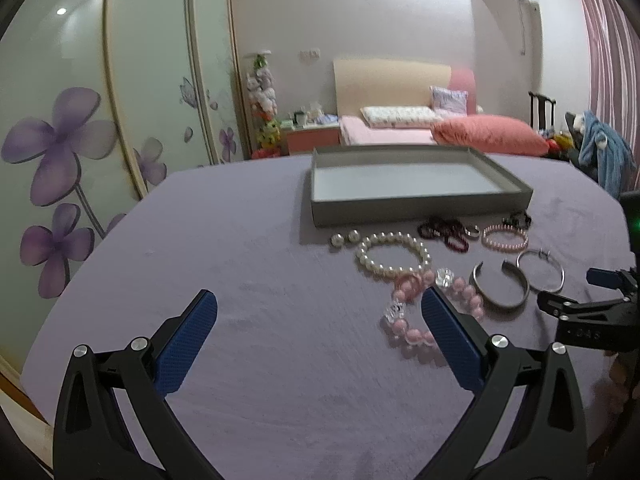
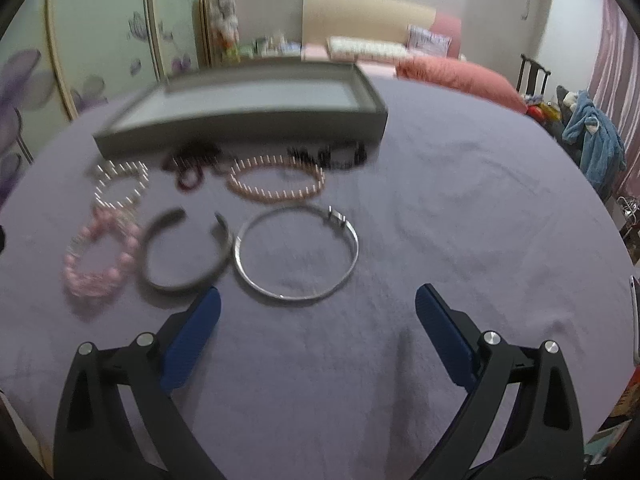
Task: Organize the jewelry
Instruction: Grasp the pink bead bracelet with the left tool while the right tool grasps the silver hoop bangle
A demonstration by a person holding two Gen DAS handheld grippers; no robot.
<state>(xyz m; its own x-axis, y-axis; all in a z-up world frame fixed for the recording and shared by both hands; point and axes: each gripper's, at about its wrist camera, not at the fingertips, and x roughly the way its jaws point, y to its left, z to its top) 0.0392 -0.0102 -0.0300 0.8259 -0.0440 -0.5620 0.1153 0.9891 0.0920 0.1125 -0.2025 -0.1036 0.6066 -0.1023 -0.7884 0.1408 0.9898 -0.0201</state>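
An empty grey tray (image 1: 420, 210) (image 2: 240, 130) sits on the purple cloth. In front of it lie a white pearl bracelet (image 1: 394, 254) (image 2: 120, 186), two pearl earrings (image 1: 345, 238), a pink bead bracelet (image 1: 416, 312) (image 2: 100, 256), a dark red bead strand (image 1: 444, 232) (image 2: 188, 168), a small pink bracelet (image 1: 505, 237) (image 2: 276, 178), a grey open bangle (image 1: 500, 284) (image 2: 188, 252), a thin silver bangle (image 1: 541, 275) (image 2: 298, 254) and black beads (image 2: 332, 154). My left gripper (image 1: 320, 308) is open, its right finger over the pink beads. My right gripper (image 2: 318, 306) (image 1: 600, 280) is open, just short of the silver bangle.
The round table's purple cloth (image 1: 260, 320) fills the near ground. Behind it stand a bed with a pink pillow (image 1: 488, 134), a wardrobe with purple flowers (image 1: 80, 140), a nightstand (image 1: 312, 136) and a chair with blue clothing (image 1: 604, 148).
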